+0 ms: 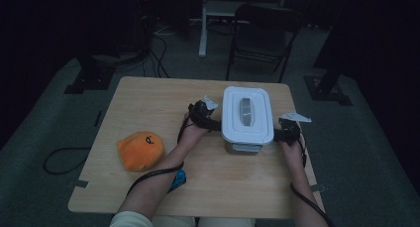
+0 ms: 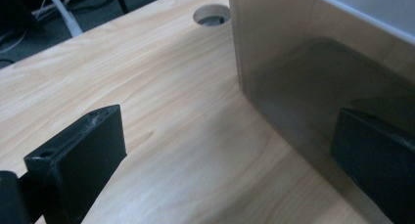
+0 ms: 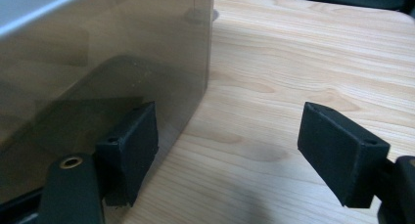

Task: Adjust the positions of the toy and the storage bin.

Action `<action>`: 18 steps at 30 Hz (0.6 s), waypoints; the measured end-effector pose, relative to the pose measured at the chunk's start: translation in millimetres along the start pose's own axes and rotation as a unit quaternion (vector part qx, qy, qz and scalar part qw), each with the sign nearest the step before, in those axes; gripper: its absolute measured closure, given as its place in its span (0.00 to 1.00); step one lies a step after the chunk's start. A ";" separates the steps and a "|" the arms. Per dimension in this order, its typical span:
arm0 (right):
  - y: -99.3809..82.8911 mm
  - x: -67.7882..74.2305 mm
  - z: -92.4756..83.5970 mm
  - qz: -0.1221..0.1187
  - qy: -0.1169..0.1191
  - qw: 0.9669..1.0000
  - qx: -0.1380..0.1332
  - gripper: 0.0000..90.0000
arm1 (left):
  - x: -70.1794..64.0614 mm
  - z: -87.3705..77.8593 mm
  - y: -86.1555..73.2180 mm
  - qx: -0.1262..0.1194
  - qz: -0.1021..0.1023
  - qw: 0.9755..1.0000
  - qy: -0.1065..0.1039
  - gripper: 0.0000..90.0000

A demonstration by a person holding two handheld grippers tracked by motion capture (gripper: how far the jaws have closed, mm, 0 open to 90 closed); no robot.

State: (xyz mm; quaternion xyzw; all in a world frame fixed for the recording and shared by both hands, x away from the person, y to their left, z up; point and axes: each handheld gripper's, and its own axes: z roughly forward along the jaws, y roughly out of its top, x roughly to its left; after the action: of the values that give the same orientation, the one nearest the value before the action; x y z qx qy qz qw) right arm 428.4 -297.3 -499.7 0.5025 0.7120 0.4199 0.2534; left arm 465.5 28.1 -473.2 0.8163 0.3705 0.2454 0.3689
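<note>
On a light wooden table (image 1: 148,103), toward the far right part, a storage box (image 1: 246,119) with a white lid (image 1: 233,113) and a grey handle (image 1: 245,111) set into the lid's middle; walls of the box translucent and smoky, standing flat on the wood. At the left side of the box, the left gripper (image 1: 213,124), held in the person's left hand (image 1: 190,134), its jaws wide apart; in the left gripper view one jaw over bare wood, the other right against the box wall (image 2: 293,87), with nothing clamped between them. At the right side of the box, the right gripper (image 1: 278,134), held in the right hand (image 1: 293,150), jaws also apart; in the right gripper view one jaw close at the box wall (image 3: 98,77), the other well out over the table (image 3: 293,62), no grip on anything. Whether the near pads really touch the wall, hard to tell. Near the front left part of the table, an orange plush toy (image 1: 140,149), well apart from the box. Beyond the table, a dark folding chair (image 1: 262,28) on the grey floor. In the left gripper view, a round cable hole (image 2: 211,14) in the tabletop, just beside the box corner.
</note>
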 end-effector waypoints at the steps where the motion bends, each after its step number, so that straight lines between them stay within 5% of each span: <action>1: 0.0 2.7 1.1 -0.003 0.002 1.000 -0.002 0.25 | 0.8 -1.7 -1.1 0.001 0.000 1.000 0.001 0.01; 18: 4.2 40.5 12.4 -0.039 0.054 0.998 -0.004 0.27 | 15.9 -44.3 -33.0 0.006 0.000 1.000 0.021 0.01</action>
State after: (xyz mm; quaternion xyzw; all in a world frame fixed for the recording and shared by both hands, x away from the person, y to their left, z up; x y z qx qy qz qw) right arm 425.3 -254.9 -500.0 0.4494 0.7422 0.4393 0.2328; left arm 431.3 74.2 -470.2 0.8131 0.3792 0.2608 0.3563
